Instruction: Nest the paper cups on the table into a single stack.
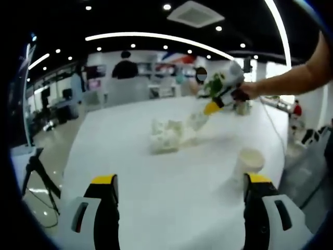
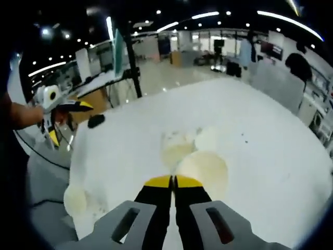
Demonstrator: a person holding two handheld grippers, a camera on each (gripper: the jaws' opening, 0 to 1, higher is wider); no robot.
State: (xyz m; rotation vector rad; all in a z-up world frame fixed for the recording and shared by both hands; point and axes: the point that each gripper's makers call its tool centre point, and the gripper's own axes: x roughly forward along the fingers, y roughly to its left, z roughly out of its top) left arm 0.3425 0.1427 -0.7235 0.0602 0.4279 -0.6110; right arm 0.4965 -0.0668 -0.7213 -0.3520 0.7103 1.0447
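While the left gripper [image 1: 179, 194] gapes empty, the right gripper [image 2: 173, 181] pinches a round paper cup's [image 2: 204, 169] rim.

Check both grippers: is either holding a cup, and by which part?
Left gripper: open, holding nothing. Right gripper: jaws shut at a paper cup, seemingly pinching its rim; the blur leaves the exact hold unclear.

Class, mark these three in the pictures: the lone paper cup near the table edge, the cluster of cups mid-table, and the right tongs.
Lone white paper cup [image 1: 251, 160]: left gripper view, on its rim.
Cluster of white paper cups [image 1: 165, 135]: left gripper view, on its middle.
Right tongs [image 2: 173, 182]: right gripper view, between the yellow tips.
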